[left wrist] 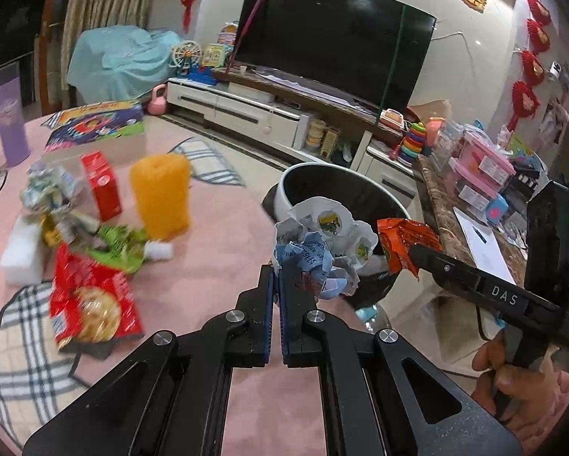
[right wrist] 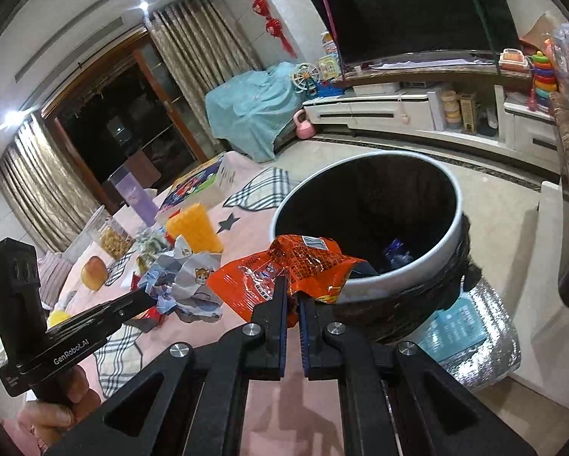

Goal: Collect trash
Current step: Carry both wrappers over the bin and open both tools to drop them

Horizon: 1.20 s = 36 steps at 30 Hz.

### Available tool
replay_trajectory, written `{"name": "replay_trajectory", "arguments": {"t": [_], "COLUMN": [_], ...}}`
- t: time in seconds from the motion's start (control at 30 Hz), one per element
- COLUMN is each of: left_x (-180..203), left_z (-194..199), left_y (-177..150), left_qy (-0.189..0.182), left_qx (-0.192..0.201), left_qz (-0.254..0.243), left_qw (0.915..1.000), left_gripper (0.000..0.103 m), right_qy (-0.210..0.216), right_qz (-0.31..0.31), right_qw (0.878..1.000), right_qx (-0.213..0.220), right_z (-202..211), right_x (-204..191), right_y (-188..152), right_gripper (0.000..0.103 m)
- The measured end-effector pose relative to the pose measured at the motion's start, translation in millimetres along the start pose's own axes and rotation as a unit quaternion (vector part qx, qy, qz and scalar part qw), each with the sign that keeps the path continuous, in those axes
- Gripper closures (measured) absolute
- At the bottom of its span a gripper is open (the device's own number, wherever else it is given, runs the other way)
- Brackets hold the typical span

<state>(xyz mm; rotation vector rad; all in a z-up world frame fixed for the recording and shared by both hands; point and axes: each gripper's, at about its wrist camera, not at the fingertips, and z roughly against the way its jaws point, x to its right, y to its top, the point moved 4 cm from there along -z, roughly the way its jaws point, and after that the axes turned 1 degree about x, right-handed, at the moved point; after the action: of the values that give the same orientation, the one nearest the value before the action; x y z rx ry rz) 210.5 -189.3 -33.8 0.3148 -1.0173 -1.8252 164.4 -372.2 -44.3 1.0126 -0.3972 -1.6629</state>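
the task is looking about half way, as i am judging it: both grippers are carrying trash toward the trash bin (right wrist: 364, 228), which is standing just beside the edge of the pink table (left wrist: 216, 235). the left gripper (left wrist: 276, 277) is closed and pinching a crumpled paper wad (left wrist: 322, 243) near the bin's rim, not yet over the opening. the right gripper (right wrist: 292, 296) is also closed, gripping an orange wrapper (right wrist: 284, 266) that is hanging right at the bin's near rim. inside the bin something bluish is lying, so at least one piece seems already collected. well apart from the bin, on the table, trash is still waiting: i am counting one red snack packet (left wrist: 90, 304), one green wrapper (left wrist: 117, 243) and one crumpled clear bag (left wrist: 48, 190). one orange cup (left wrist: 160, 193), one red carton (left wrist: 102, 184) and one purple bottle (left wrist: 8, 117) are also standing there; whether these are trash i cannot tell.
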Motion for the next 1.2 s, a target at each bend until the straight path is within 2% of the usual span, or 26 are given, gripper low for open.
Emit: {"name": "replay_trajectory", "arguments": {"t": [0.53,1.2], "left_x": [26,45], "left_z": [-53,-105], "left_y": [45,59], "left_qy": [0.001,0.005], "left_qx": [-0.01,-0.046], "left_qz": [-0.019,-0.034], "left_qw": [0.9998,0.9984], "left_gripper": [0.101,0.1], "right_qy": [-0.026,-0.048], "right_qz": [-0.006,0.004], "right_qw": [1.0,0.999], "right_qx": [0.006,-0.021], "right_z": [-15,-38], "right_x": [38,60], "right_y": [32,44], "right_gripper": [0.098,0.096]}}
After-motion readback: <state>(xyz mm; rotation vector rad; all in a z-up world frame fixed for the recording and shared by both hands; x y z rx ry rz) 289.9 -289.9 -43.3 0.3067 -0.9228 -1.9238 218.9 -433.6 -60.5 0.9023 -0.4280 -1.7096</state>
